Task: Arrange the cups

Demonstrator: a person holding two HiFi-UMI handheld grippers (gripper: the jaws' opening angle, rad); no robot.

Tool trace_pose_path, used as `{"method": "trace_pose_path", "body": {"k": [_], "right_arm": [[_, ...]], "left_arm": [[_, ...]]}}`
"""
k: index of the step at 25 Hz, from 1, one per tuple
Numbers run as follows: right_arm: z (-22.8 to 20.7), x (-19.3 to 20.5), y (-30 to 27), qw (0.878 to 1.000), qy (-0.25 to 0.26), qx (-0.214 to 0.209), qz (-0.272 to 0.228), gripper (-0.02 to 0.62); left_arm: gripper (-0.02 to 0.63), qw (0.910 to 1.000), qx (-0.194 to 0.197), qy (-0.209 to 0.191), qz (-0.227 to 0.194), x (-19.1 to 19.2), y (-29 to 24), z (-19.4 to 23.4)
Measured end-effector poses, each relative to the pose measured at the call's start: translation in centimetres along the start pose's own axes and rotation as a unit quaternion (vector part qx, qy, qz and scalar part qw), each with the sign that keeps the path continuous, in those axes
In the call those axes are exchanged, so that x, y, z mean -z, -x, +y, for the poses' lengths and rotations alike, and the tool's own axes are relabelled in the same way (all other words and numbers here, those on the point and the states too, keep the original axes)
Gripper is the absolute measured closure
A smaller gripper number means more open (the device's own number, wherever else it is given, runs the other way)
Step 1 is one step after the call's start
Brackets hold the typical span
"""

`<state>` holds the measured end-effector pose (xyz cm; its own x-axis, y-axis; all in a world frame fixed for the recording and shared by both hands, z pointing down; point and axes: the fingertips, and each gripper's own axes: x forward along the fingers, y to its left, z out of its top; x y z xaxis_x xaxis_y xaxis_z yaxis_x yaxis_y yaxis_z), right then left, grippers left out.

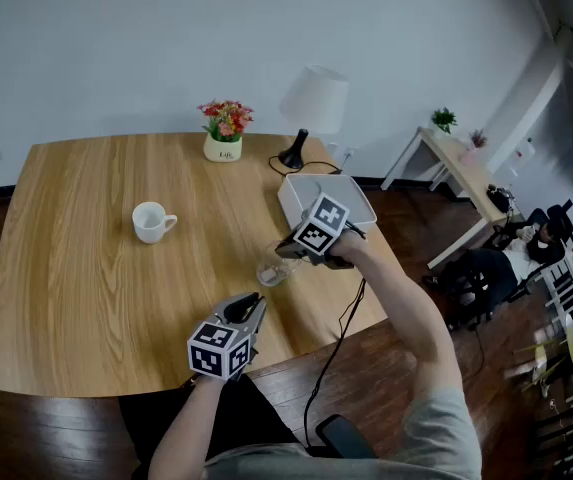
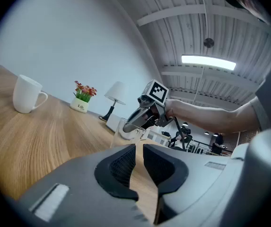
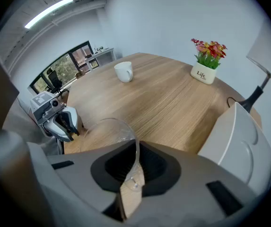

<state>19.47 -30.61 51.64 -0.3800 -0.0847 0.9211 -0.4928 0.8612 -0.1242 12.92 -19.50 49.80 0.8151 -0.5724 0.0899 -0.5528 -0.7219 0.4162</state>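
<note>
- Currently the task's thing is a clear, thin-walled drinking glass (image 1: 271, 268), round-mouthed and empty, so see-through that the wood grain shows through its wall.
- It sits just off the near-left corner of the white square tray (image 1: 296, 193) on the light wooden table (image 1: 86, 268); I cannot tell whether its base touches the wood.
- The right gripper (image 1: 281, 255), angled steeply down beside that tray, is clenched on the glass's rim, with one jaw inside the wall and one outside.
- The left gripper (image 1: 249, 308) lies level, on the far side of the glass from the tray, by the table's near edge; its jaws are drawn together on nothing.
- A white ceramic mug with a handle (image 1: 151, 221) stands upright well to the left of the tray.
</note>
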Motion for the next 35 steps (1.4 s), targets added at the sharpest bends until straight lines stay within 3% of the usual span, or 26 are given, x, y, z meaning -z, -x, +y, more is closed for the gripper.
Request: {"method": "trace_pose_path", "body": {"k": [8,13,17,21,24,29,35], "right_arm": [[0.4,0.3,2.4,1.0,-0.007,-0.011,-0.028,0.568],[-1.3,-0.4,7.1,0.996,-0.03,-0.007,-0.081,0.568],[-4.7,-1.7,12.5,0.989,-0.063,0.018,-0.134,0.568],[-10.0,-2.7,17.2,0.979,-0.097,0.079,-0.158,0.568],[-14.5,-2.7,18.6,0.973,-0.132,0.122,-0.145,0.568],[-20.6,-2.1,17.3,0.966,-0.174,0.175,-0.08,0.568],[-24.8,-2.6,14.5,0.959,-0.211,0.18,-0.05,0.568]], "left_arm": [[0.554,1.0,0.001,-0.003,0.002,-0.3,0.1,0.2],[0.554,1.0,0.002,0.002,0.0,-0.3,0.2,0.3],[0.554,1.0,0.002,0.003,-0.001,-0.4,0.3,0.3],[0.554,1.0,0.0,0.0,-0.001,-0.3,0.2,0.2],[0.554,1.0,-0.003,-0.007,0.0,-0.3,0.1,0.3],[0.554,0.9998,-0.005,-0.018,0.003,0.1,0.0,0.3],[0.554,0.9999,-0.005,-0.01,0.001,0.1,0.1,0.3]]}}
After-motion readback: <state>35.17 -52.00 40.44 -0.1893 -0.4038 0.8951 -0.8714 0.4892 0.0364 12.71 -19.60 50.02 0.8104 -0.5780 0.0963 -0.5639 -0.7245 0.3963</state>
